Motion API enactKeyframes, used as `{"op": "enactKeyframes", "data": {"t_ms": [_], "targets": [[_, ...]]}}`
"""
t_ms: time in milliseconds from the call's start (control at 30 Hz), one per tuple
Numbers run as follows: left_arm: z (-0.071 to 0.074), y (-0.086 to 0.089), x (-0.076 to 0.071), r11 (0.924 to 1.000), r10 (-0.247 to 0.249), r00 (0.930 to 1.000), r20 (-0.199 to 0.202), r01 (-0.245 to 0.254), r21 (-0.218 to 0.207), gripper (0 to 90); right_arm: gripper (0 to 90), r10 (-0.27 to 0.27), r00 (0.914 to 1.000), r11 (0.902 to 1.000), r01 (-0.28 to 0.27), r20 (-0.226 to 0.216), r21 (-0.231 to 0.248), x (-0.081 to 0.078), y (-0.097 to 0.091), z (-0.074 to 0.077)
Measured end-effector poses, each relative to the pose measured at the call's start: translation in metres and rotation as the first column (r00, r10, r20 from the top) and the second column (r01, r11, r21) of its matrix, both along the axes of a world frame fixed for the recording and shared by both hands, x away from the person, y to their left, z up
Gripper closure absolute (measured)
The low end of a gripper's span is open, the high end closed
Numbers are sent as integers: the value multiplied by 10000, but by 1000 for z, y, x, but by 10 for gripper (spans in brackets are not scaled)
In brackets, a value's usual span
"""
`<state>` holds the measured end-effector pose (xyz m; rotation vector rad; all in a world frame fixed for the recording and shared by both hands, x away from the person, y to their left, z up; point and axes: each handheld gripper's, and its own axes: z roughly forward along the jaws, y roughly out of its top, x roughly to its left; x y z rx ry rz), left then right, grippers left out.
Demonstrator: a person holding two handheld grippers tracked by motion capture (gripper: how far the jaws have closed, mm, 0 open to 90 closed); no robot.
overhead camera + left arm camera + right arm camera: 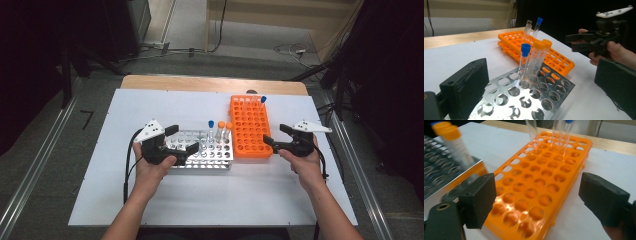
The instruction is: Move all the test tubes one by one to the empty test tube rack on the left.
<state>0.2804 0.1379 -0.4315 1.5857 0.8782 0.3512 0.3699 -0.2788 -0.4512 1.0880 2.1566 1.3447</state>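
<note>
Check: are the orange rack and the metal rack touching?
Cannot tell. In the high view the orange rack and metal rack sit edge to edge; no view plainly shows contact or gap.

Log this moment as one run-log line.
left hand-held gripper: open, over metal rack | right hand-held gripper: open, at orange rack near end | blue-capped tube: upright in metal rack | held: nothing
</note>
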Motion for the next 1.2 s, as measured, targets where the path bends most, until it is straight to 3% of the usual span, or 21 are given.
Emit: {"op": "enactKeyframes", "data": {"t_ms": [167, 700, 933, 1200], "targets": [[0, 7, -5, 9998, 79, 10000, -28, -79, -188, 0, 223, -484, 9986, 9988, 485, -193, 48, 26, 5, 0], [2, 9, -7, 9996, -21, 10000, -62, 19, -286, 0, 457, -1051, 9940, 9944, 1047, -314, -121, 84, 21, -3], [1, 9, -6, 9995, -7, 9999, -131, 3, -323, 0, 523, -1130, 9931, 9932, 1120, -305, -327, 98, 33, -5], [0, 11, -5, 9994, 39, 9998, -217, -46, -349, 0, 618, -1342, 9893, 9887, 1299, -570, -743, 103, 46, -15]]}}
